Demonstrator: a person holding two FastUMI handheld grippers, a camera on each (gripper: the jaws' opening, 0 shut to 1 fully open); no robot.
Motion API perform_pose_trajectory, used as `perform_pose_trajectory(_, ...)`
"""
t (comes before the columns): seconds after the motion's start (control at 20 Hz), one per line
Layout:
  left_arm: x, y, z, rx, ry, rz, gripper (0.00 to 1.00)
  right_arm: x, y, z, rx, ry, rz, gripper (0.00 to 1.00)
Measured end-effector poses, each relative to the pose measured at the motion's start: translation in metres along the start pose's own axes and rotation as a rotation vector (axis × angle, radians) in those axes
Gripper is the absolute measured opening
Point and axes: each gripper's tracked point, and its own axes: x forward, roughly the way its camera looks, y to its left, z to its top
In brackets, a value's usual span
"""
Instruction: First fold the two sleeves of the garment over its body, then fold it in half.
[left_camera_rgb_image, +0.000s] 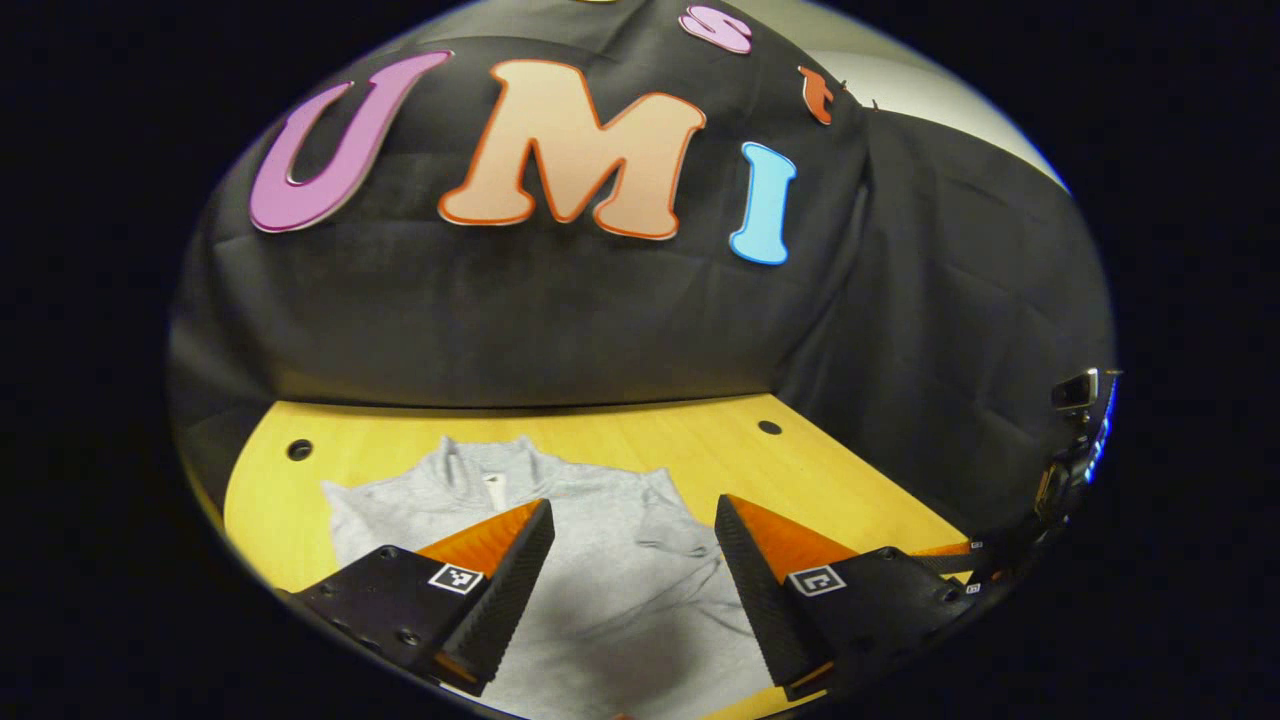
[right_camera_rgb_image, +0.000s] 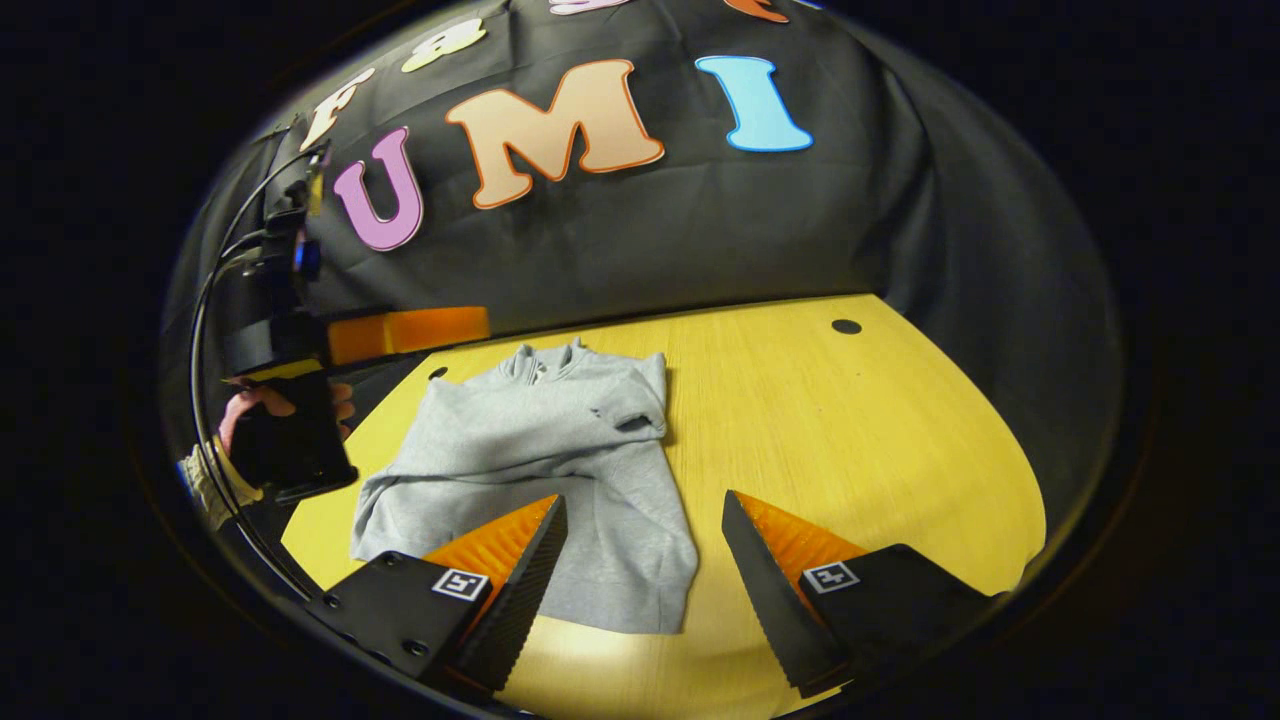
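Both grippers, left gripper (left_camera_rgb_image: 634, 575) and right gripper (right_camera_rgb_image: 644, 570), hover released above the grey garment (right_camera_rgb_image: 560, 450) lying sleeves-folded on the yellow table (right_camera_rgb_image: 850, 440); grasp matching hem corners together, then fold evenly toward the collar.

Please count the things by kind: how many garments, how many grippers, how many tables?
Grey garment: 1
Grippers: 2, the left gripper and the right gripper, both with jaws open
Yellow wooden table: 1
Total: 4

Recording booth; black cloth wall (right_camera_rgb_image: 700, 220); yellow wooden table (right_camera_rgb_image: 850, 420) with holes.
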Motion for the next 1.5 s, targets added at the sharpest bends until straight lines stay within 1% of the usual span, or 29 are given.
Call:
perform_pose_trajectory(0.05,-0.014,0.012,-0.003,-0.002,0.000,0.028,0.94,0.001,0.003,-0.007,-0.002,0.012,0.004,0.98)
perform_pose_trajectory(0.2,-0.061,0.043,-0.027,-0.008,0.019,0.106,0.94,0.003,0.009,-0.029,-0.023,0.049,0.012,0.98)
perform_pose_trajectory(0.3,-0.092,0.060,-0.054,-0.011,0.069,0.141,0.94,0.005,0.013,-0.043,-0.042,0.080,0.020,0.98)
perform_pose_trajectory(0.35,-0.105,0.069,-0.070,-0.010,0.100,0.161,0.94,0.006,0.015,-0.051,-0.047,0.094,0.027,0.94)
perform_pose_trajectory(0.4,-0.116,0.078,-0.086,-0.013,0.130,0.191,0.94,0.008,0.015,-0.058,-0.055,0.112,0.027,0.94)
perform_pose_trajectory(0.45,-0.128,0.085,-0.100,-0.023,0.158,0.218,0.94,0.011,0.014,-0.066,-0.065,0.131,0.023,0.94)
perform_pose_trajectory(0.5,-0.138,0.090,-0.113,-0.046,0.180,0.245,0.95,0.014,0.013,-0.073,-0.072,0.151,0.021,0.98)
perform_pose_trajectory(0.55,-0.145,0.092,-0.127,-0.079,0.204,0.265,0.95,0.018,0.013,-0.082,-0.072,0.172,0.021,0.94)
perform_pose_trajectory(0.6,-0.151,0.094,-0.138,-0.114,0.217,0.285,0.95,0.021,0.013,-0.088,-0.065,0.190,0.019,0.98)
perform_pose_trajectory(0.7,-0.163,0.095,-0.162,-0.170,0.251,0.307,0.95,0.027,0.012,-0.098,-0.056,0.215,0.015,0.98)
perform_pose_trajectory(0.85,-0.175,0.104,-0.201,-0.175,0.332,0.344,0.95,0.034,0.010,-0.109,-0.074,0.236,-0.003,0.98)
perform_pose_trajectory(0.9,-0.176,0.107,-0.209,-0.172,0.346,0.350,0.95,0.036,0.010,-0.111,-0.080,0.242,-0.006,0.94)
perform_pose_trajectory(0.95,-0.178,0.109,-0.216,-0.170,0.359,0.359,0.95,0.037,0.009,-0.112,-0.084,0.245,-0.011,0.98)
perform_pose_trajectory(1.0,-0.182,0.109,-0.222,-0.171,0.369,0.366,0.95,0.038,0.009,-0.113,-0.087,0.247,-0.014,0.98)
perform_pose_trajectory(1.05,-0.184,0.111,-0.227,-0.176,0.379,0.372,0.95,0.039,0.009,-0.115,-0.092,0.249,-0.019,0.98)
perform_pose_trajectory(1.1,-0.184,0.112,-0.232,-0.183,0.387,0.377,0.95,0.040,0.008,-0.116,-0.099,0.249,-0.020,0.94)
perform_pose_trajectory(1.15,-0.183,0.114,-0.236,-0.190,0.394,0.384,0.95,0.040,0.007,-0.117,-0.112,0.246,-0.025,0.94)
perform_pose_trajectory(1.2,-0.182,0.115,-0.240,-0.196,0.400,0.391,0.95,0.041,0.006,-0.117,-0.124,0.243,-0.028,0.98)
perform_pose_trajectory(1.25,-0.179,0.116,-0.243,-0.200,0.407,0.395,0.95,0.040,0.006,-0.118,-0.138,0.242,-0.030,0.94)
perform_pose_trajectory(1.3,-0.179,0.116,-0.246,-0.202,0.415,0.400,0.95,0.041,0.006,-0.118,-0.154,0.239,-0.032,0.97)
perform_pose_trajectory(1.45,-0.180,0.120,-0.248,-0.170,0.419,0.410,0.95,0.040,0.006,-0.121,-0.203,0.231,-0.043,0.97)
perform_pose_trajectory(1.5,-0.181,0.120,-0.249,-0.159,0.418,0.415,0.94,0.040,0.007,-0.121,-0.206,0.226,-0.045,0.94)
